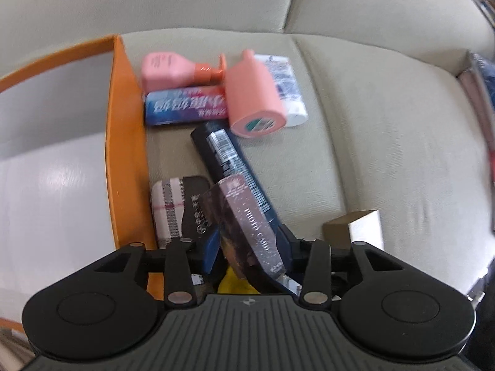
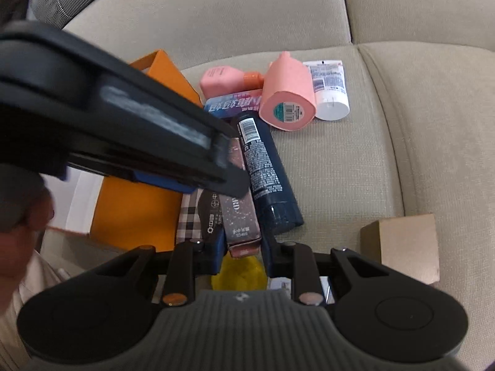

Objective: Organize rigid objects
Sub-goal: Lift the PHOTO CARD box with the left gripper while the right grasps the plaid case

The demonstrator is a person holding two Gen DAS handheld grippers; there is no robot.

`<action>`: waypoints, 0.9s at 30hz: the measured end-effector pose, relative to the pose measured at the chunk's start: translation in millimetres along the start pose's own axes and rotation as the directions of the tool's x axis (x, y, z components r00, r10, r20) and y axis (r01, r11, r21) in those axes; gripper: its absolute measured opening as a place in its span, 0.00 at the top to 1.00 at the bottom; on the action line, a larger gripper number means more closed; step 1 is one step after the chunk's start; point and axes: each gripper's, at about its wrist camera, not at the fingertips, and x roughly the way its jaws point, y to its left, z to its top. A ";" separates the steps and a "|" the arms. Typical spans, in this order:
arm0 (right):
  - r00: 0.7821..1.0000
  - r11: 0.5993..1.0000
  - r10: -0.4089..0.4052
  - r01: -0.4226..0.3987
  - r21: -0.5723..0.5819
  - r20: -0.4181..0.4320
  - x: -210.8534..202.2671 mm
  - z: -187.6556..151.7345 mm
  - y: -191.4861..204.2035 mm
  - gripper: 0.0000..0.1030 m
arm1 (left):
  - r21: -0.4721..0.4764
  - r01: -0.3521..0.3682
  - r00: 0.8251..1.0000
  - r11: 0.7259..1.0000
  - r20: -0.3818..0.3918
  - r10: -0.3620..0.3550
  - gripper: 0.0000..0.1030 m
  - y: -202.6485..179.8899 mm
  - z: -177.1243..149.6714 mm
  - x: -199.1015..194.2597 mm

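though blurred by motion, readable enough: a beige woven sofa seat (image 1: 386,139) crowded along its left side and bare to the right, up to the seam between cushions.

on the left, the tall smooth wall of an orange box (image 1: 126,142), white inside, hemming the pile in.

hard against that wall, a flat plaid case (image 1: 167,204) with rounded corners, partly under a black packet (image 1: 198,213).

just right of these, a long dark navy tube (image 1: 222,151), glossy, lying diagonally, barcode end away from the camera.

farther back, tight together: a pink bottle (image 1: 164,69) with an orange neck, a blue and purple printed pack (image 1: 185,108), a second pink bottle (image 1: 253,95) on its side with its base toward the camera, and a white tube (image 1: 290,92) touching it.

well apart on the right, a plain brown cardboard box (image 1: 355,228), square-edged, with bare cushion around it.

left gripper (image 1: 247,242) closed narrow on a slim glittery box (image 1: 247,216), rosy brown and sharp-cornered, tilted over the plaid case and the navy tube.

in the right wrist view, right gripper (image 2: 243,247) narrow, its blue-padded fingers close on either side of the near end of that same box; contact impossible to tell.

below those fingers, something yellow (image 2: 238,272), mostly hidden.
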 end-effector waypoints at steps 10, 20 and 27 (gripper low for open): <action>1.000 0.999 0.017 -0.016 -0.027 0.013 1.3 -4.8 -0.3 0.76 | -0.012 -0.060 0.998 0.998 0.016 0.061 0.52 -9.6 -6.9 12.0; 0.999 0.999 0.053 -0.053 0.010 -0.005 -13.3 -11.8 -14.5 0.62 | 0.071 -0.050 0.997 0.996 0.063 0.046 0.70 -10.9 -16.4 1.3; 0.998 0.991 0.055 -0.051 0.128 -0.031 -13.5 -15.4 -45.5 0.64 | 0.124 -0.024 0.992 0.992 0.124 0.008 0.75 0.5 -21.7 -15.0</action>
